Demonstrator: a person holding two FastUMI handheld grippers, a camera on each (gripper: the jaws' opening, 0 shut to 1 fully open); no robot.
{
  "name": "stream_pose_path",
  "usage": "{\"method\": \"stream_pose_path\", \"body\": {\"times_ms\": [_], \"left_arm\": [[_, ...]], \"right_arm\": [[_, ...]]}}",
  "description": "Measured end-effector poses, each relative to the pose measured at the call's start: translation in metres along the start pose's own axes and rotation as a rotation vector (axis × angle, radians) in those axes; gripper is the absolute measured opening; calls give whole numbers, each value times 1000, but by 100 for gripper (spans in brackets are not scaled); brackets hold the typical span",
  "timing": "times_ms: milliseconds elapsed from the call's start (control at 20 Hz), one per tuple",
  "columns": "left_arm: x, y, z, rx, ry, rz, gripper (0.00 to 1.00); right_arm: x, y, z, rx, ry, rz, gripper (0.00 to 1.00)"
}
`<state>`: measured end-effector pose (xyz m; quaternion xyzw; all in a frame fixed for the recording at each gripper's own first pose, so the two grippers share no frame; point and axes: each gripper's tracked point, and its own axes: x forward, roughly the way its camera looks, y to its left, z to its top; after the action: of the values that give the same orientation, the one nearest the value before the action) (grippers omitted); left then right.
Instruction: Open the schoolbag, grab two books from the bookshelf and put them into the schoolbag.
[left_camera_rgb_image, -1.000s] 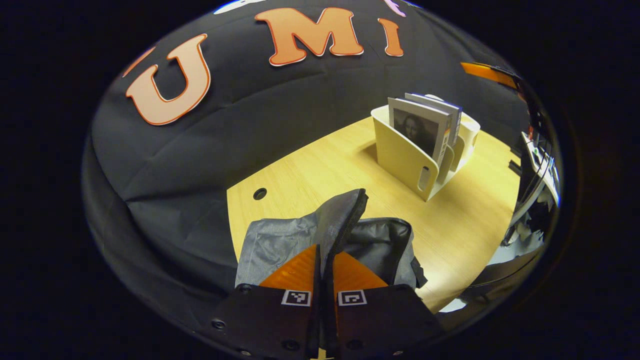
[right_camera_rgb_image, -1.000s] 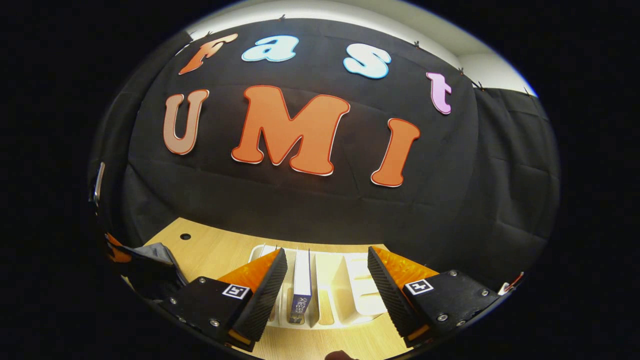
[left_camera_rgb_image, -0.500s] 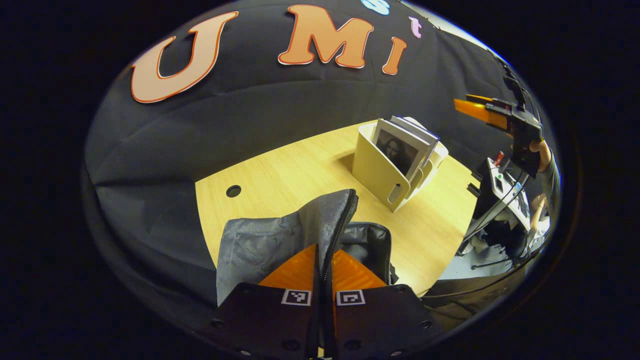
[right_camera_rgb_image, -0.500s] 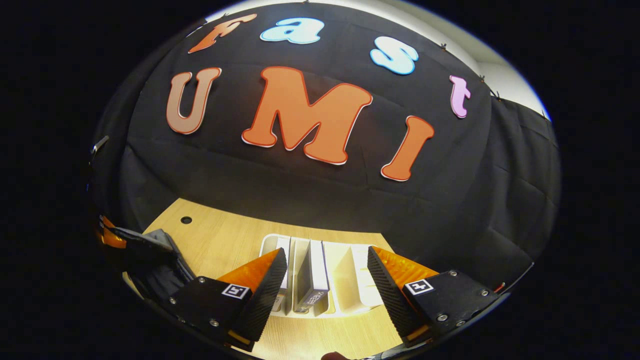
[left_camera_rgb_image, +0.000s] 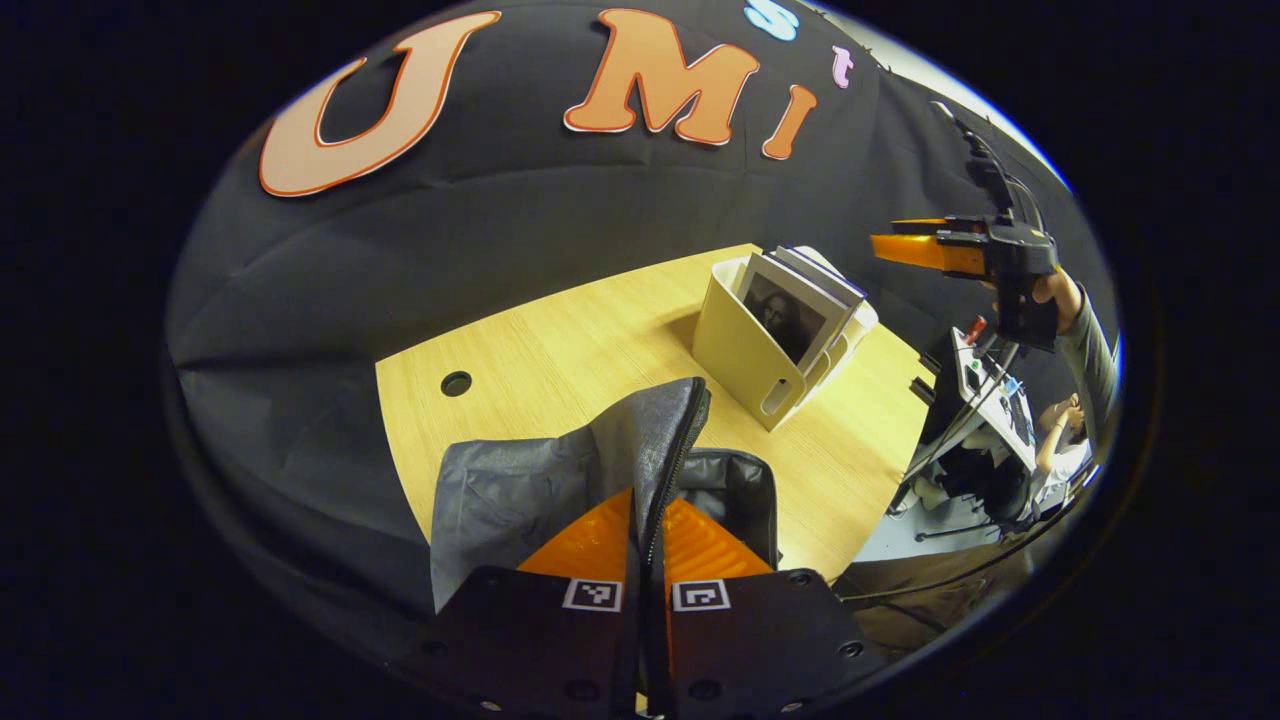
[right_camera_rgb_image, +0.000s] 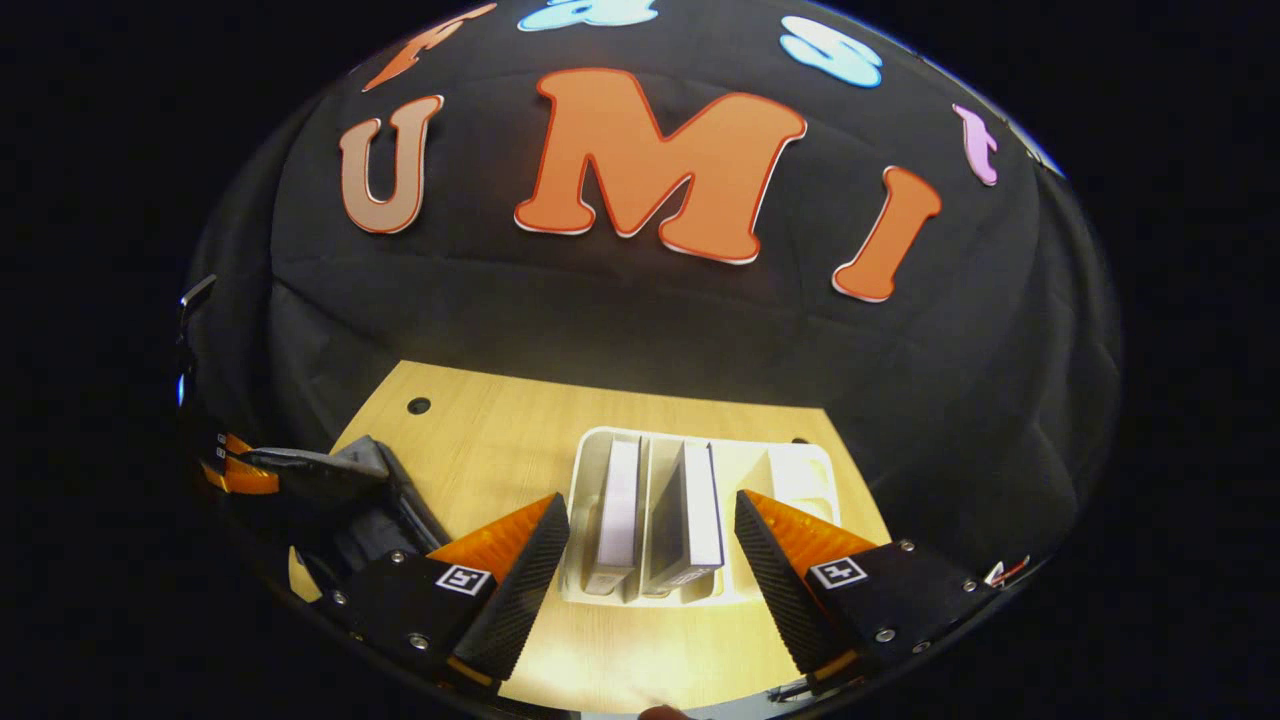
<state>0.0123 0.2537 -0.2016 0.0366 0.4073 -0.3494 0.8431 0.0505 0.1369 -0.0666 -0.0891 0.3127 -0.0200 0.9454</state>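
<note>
Left gripper pinches the schoolbag flap upright. Right gripper, fingers wide and empty, hovers above two books in the bookshelf; both may get clamped together.

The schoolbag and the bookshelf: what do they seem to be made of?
The schoolbag looks like grey coated fabric: it creases, has a faint sheen and a zipper edge. The bookshelf looks like smooth cream plastic, perhaps painted board: rigid, with rounded corners and a cut slot.

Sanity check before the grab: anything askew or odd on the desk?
Nothing stands out. Both books stand in the bookshelf, leaning a little. The left hand-held gripper holds the schoolbag flap up; the right hand-held gripper is open above the shelf.
</note>
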Motion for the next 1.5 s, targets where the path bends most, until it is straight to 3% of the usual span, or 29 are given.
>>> {"method": "stream_pose_path", "body": {"times_ms": [350,950,1250,1350,1500], "left_arm": [[2,9,12,-20,34,-26,4],[12,14,18,25,109,-8,4],[16,18,14,1,125,2,5],[18,18,12,-9,128,2,4],[19,18,10,-14,131,4,5]], "right_arm": [[49,19,-10,18,216,163,100],[127,21,-54,37,572,190,95],[140,27,-68,84,680,160,60],[137,31,-67,124,703,146,38],[131,29,-71,144,727,135,35]]}}
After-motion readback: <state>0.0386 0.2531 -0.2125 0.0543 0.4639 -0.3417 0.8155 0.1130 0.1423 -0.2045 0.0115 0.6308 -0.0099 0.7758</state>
